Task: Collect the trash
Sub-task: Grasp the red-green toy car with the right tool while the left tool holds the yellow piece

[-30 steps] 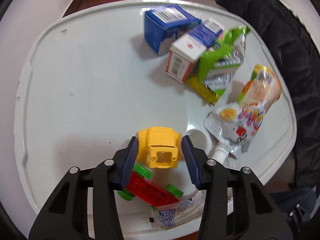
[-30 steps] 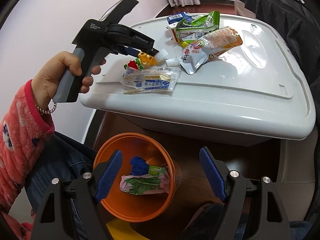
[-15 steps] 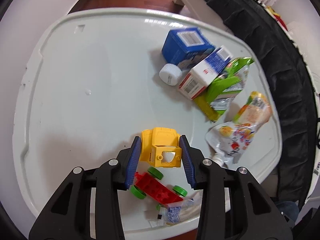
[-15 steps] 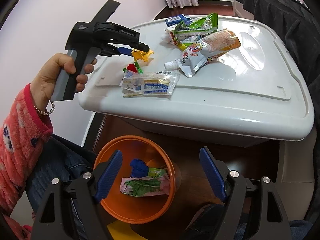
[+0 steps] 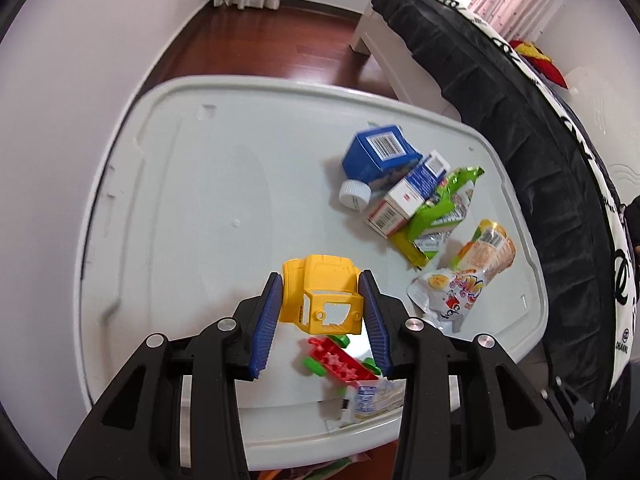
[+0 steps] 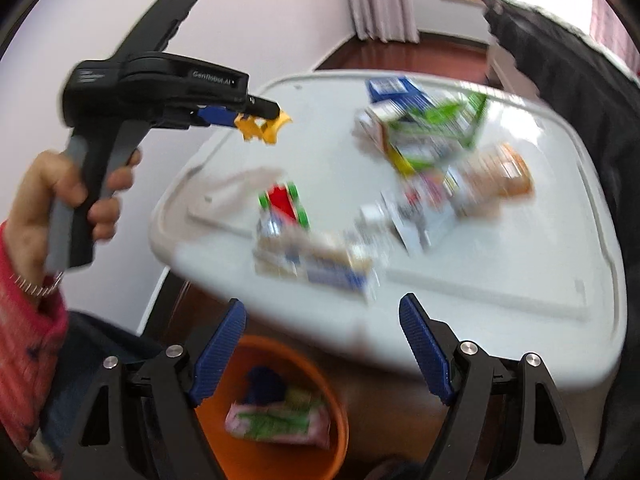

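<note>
Left gripper (image 5: 322, 308) pinches the yellow toy cab (image 5: 320, 300), clear above the white lid (image 5: 200, 200). Only the right wrist view shows the orange bin (image 6: 332, 412) beneath the spread, empty right gripper (image 6: 322, 344).

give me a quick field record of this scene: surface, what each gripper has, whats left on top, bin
surface: white lid
left gripper: jaws shut on yellow toy cab, lifted clear of the lid
right gripper: jaws open, nothing between them
left on top: red toy base, blue carton, green wrapper, spout pouch
bin: orange bin below the lid edge, wrappers inside
</note>
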Demonstrator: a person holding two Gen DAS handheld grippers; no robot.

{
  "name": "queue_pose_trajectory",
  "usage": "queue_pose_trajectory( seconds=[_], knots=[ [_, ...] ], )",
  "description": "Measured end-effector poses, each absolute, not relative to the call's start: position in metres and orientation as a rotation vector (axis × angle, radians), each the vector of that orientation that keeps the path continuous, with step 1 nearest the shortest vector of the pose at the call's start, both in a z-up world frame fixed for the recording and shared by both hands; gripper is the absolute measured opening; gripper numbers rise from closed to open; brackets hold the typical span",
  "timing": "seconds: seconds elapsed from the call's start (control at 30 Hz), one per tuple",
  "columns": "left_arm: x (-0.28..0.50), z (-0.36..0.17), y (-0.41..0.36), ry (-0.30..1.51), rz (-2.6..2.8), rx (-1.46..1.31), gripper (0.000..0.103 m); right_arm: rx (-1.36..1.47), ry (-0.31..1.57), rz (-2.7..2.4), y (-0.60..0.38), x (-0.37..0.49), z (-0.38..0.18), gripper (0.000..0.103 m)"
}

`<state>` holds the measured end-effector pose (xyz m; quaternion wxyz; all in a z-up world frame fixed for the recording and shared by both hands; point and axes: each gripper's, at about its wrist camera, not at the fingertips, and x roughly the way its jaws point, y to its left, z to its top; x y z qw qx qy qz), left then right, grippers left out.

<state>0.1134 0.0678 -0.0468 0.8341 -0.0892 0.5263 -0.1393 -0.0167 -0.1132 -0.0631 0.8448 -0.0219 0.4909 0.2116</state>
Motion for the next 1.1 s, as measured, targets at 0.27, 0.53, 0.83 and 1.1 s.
queue_pose_trajectory(
  seconds=[0.27,0.53,0.83,1.1],
  knots=[
    [0.113,-0.032,0.104,1.068,-0.261,-0.262,0.039,-0.191,1.084,0.487,-0.035,0.057,-0.09,0.078],
    [0.113,-0.029,0.128,1.051,-0.227,-0.304,0.039,-0.28,1.186,0.467,-0.004,0.086,-0.124,0.042],
    [0.111,-0.027,0.13,1.046,-0.233,-0.304,0.039,-0.094,1.064,0.433,-0.038,0.1,-0.086,0.039],
    [0.108,-0.027,0.118,1.053,-0.257,-0.264,0.039,-0.022,0.92,0.414,-0.084,0.088,-0.033,0.039]
  ],
)
